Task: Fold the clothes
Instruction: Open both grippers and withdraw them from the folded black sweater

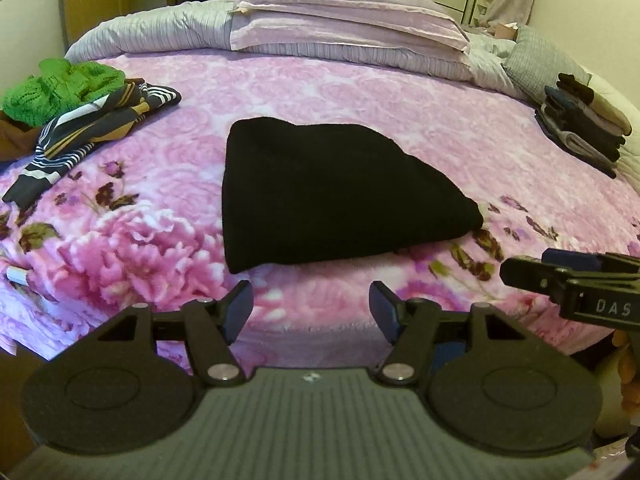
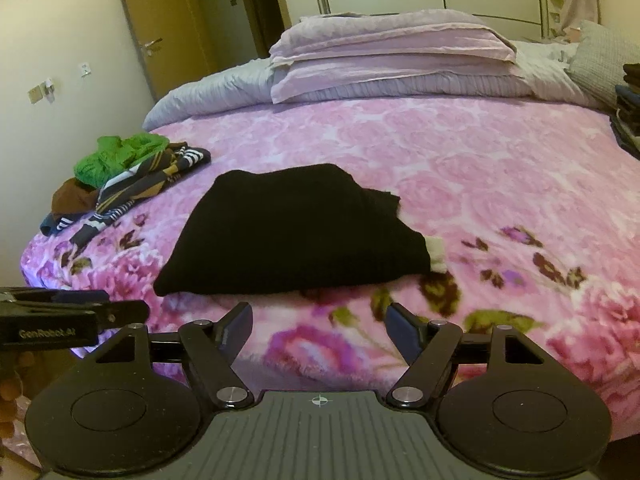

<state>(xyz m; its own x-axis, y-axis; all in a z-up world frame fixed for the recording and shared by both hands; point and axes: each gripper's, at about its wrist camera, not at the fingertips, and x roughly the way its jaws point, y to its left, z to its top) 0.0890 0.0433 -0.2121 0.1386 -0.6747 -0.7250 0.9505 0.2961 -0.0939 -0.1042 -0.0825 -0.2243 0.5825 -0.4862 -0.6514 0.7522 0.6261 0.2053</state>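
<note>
The left gripper (image 1: 311, 308) is hovering just off the near edge of the bed, its fingers spread apart and holding nothing. The right gripper (image 2: 319, 326) is hanging beside it in the same way, fingers wide apart and empty, both pointing toward the middle of the bed. I am reading that as a pause between steps: neither tool is touching cloth.

Just beyond them a black garment (image 1: 320, 196) is lying on the pink flowered blanket (image 1: 360, 96), already folded into a thick, compact bundle with its near edge close to the grippers. A pale scrap, perhaps a label, is peeking out at its right corner in the right wrist view.

At the far left a heap of loose clothes (image 1: 80, 116) is waiting, a green knit piled on striped and brown pieces, seemingly the work still to come. Over at the right edge a neat stack of folded clothes (image 1: 584, 128) is sitting, probably where finished pieces are going. Judging by that, the black bundle is looking ready to be carried over to the stack. Pillows (image 1: 344, 16) are resting at the head of the bed.
</note>
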